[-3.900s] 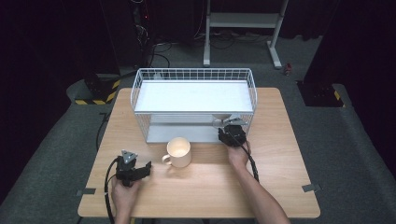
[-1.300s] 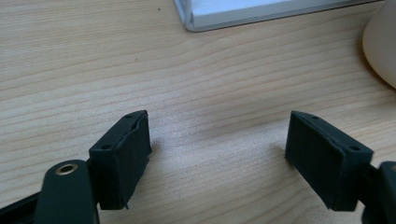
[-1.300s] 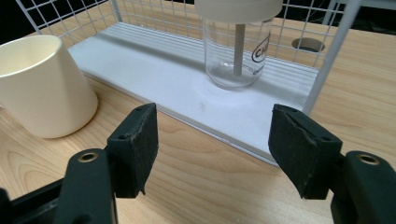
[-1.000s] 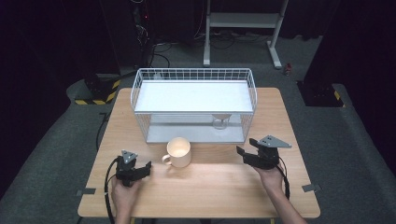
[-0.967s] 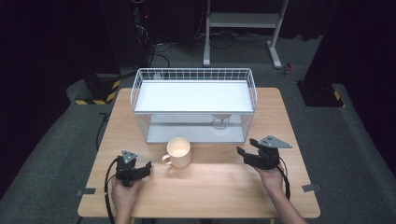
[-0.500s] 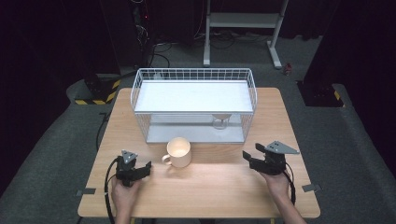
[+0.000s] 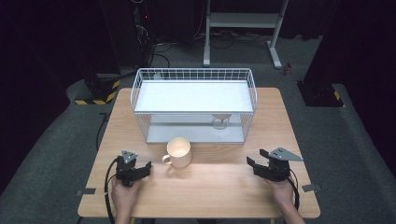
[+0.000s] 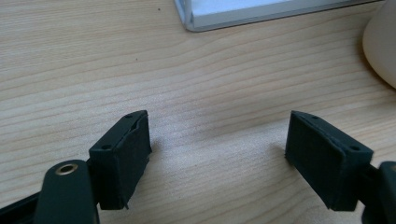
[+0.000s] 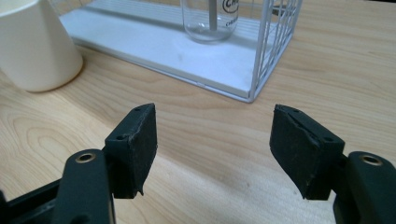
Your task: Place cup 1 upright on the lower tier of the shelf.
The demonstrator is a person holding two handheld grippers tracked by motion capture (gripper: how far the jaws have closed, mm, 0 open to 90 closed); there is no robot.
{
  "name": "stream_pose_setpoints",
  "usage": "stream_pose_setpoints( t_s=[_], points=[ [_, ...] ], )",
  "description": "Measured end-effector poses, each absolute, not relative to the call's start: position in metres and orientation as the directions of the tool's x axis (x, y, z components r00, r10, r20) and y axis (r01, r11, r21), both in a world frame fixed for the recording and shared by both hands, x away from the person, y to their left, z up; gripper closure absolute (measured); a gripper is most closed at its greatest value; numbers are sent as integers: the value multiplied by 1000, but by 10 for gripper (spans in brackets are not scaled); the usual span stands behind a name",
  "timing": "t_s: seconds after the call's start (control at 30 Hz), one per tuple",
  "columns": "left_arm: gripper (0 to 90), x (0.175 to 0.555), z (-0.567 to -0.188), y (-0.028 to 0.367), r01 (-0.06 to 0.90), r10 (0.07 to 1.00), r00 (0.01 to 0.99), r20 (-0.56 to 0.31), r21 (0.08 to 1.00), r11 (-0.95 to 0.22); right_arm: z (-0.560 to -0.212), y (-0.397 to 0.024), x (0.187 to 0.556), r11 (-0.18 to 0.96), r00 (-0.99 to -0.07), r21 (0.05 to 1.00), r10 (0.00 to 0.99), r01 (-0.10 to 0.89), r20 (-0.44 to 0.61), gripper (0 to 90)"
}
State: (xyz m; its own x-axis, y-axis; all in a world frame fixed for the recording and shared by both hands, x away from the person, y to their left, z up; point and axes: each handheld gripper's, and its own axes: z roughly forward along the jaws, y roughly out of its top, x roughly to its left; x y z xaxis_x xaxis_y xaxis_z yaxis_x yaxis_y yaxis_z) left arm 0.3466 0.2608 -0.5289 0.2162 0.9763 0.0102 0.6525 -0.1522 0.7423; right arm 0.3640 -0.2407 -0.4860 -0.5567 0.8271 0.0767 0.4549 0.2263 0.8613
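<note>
**On the tabletop: both tools released, mug between them**

Near the front edge of the tabletop [image 7: 210, 196], the left tool [image 7: 140, 169] rests in the person's hand with its jaws spread and bare wood between them. Just to its right stands the cream mug [image 7: 179, 152], upright, its handle turned toward that tool; tool and mug are close but apart. In the left gripper view the mug's side [image 8: 380, 42] shows at the upper right, clear of the jaws.

At the right, the right tool [image 7: 256, 158] is held low over the tabletop, well apart from the mug, jaws parted and holding nothing. Its own view looks across the wood at the mug [image 9: 37, 44] and the rack.

Behind the mug stands a white wire rack [image 7: 194, 73] with two shelves. A clear glass [image 7: 221, 121] sits on the lower shelf toward the right end, upright, printed lettering on its side [image 9: 210, 18].
</note>
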Motion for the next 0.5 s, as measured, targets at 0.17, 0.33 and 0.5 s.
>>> stream_pose_setpoints(
  t_s=[0.17, 0.33, 0.5],
  points=[
    [224, 347, -529, 261, 653, 976, 215, 9, 743, -151, -491, -242, 361, 238, -553, 852, 830, 466, 71, 322],
    [223, 347, -529, 261, 653, 977, 215, 9, 742, -151, -500, -242, 356, 255, -556, 845, 829, 470, 59, 323],
    [224, 347, -529, 261, 653, 977, 215, 9, 743, -151, -504, -245, 354, 264, -553, 839, 832, 476, 52, 325]
  ],
)
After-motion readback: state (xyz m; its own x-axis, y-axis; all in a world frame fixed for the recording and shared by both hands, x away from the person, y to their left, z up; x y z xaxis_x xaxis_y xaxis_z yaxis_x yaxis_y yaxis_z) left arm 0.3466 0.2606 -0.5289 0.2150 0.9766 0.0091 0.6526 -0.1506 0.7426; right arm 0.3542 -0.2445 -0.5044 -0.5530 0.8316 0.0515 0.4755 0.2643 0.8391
